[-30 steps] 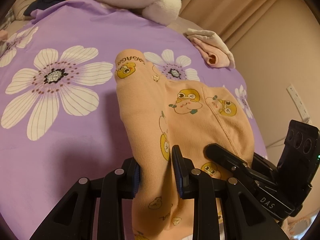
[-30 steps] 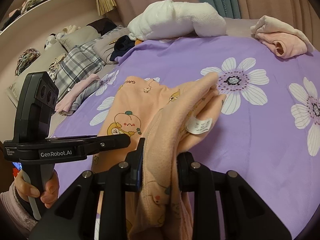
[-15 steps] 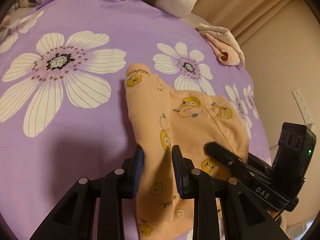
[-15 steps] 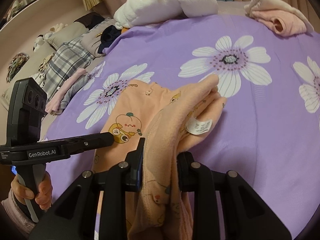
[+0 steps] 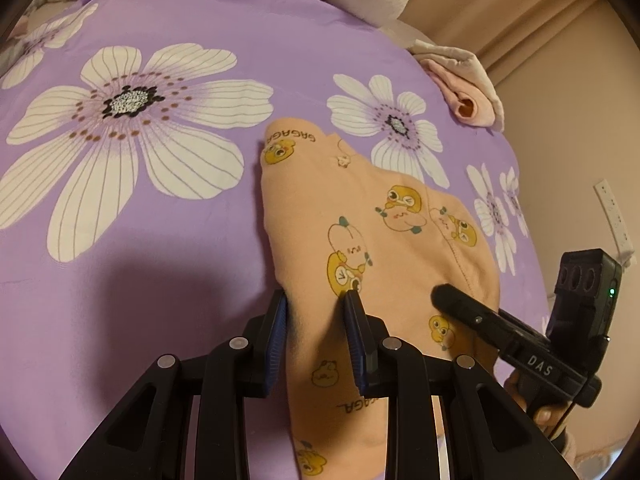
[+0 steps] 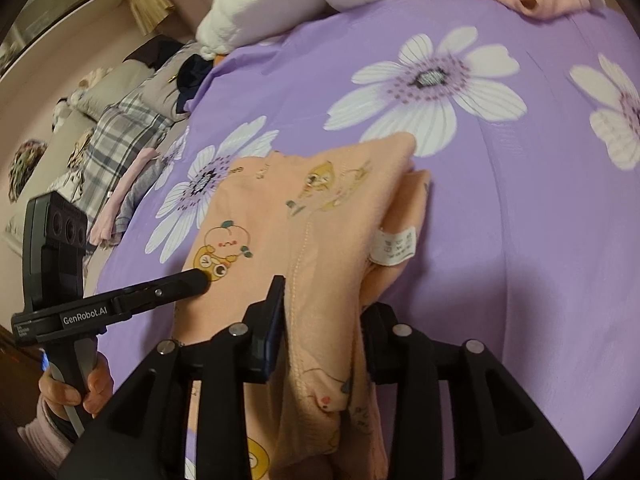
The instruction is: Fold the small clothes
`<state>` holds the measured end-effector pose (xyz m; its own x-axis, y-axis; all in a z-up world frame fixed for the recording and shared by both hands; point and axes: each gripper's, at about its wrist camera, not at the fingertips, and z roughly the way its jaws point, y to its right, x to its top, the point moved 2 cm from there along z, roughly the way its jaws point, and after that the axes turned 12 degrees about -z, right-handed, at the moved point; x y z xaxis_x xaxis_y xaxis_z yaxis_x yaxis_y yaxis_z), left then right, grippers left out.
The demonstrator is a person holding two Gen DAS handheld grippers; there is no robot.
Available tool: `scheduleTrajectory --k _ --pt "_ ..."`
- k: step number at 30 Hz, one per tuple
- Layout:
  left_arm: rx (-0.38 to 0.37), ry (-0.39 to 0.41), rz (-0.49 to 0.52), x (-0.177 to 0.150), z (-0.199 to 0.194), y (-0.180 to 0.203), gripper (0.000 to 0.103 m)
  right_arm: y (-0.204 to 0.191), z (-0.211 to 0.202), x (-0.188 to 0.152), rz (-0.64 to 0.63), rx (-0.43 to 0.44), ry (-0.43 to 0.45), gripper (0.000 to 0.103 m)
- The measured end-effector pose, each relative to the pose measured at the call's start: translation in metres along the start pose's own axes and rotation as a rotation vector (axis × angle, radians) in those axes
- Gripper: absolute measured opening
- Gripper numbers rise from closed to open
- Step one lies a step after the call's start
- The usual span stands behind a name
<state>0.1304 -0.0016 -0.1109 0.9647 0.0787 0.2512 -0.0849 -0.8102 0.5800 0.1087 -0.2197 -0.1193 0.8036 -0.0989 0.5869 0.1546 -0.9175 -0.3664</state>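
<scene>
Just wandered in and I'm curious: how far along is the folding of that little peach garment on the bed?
Partly done: the peach garment already lies doubled on the purple sheet, care label showing. The left gripper and right gripper grip its near edge. Left: laying it flat and the final folds.

The left gripper [image 5: 316, 328] is matte black plastic with 2 blue ribbed pads [image 5: 277, 338] and 4 round silver screws across its linkage, and seen from the right wrist it carries white "GenRobot.AI" lettering on its bar and a boxy black module with 3 round lenses. The right gripper [image 6: 322, 322] has the same black frame, blue pad and 4 silver screws; from the left wrist its bar reads "DAS" and its module shows a small green light. The left hand [image 6: 76, 386] has bare skin, a pale pink sleeve cuff at the wrist, and grips a grey-and-black handle.
</scene>
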Motion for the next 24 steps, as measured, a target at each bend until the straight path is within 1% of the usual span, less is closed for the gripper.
scheduleTrajectory --k 11,12,15,17,18,19,22,24 --pt "0.033 0.005 0.017 -0.001 0.003 0.002 0.027 0.017 -0.008 -0.012 0.088 0.022 0.008 0.040" --pt "0.038 0.004 0.018 -0.001 0.003 0.002 0.028 0.019 -0.009 -0.013 0.097 0.026 0.009 0.041" --pt "0.067 0.011 0.019 -0.001 0.003 0.001 0.037 0.023 -0.012 -0.017 0.114 0.031 0.011 0.042" --pt "0.074 0.013 0.017 -0.002 0.002 -0.001 0.039 0.025 -0.013 -0.019 0.119 0.028 0.010 0.042" --pt "0.081 0.015 0.018 -0.002 0.000 -0.003 0.041 0.027 -0.013 -0.020 0.121 0.018 0.003 0.046" --pt "0.093 0.021 0.022 -0.003 -0.001 -0.003 0.044 0.028 -0.013 -0.021 0.121 0.005 -0.002 0.047" --pt "0.136 0.043 0.048 -0.008 -0.008 -0.004 0.045 0.030 -0.014 -0.022 0.111 -0.013 -0.011 0.047" --pt "0.162 0.058 0.068 -0.013 -0.016 -0.003 0.045 0.028 -0.017 -0.019 0.090 -0.041 -0.013 0.047"
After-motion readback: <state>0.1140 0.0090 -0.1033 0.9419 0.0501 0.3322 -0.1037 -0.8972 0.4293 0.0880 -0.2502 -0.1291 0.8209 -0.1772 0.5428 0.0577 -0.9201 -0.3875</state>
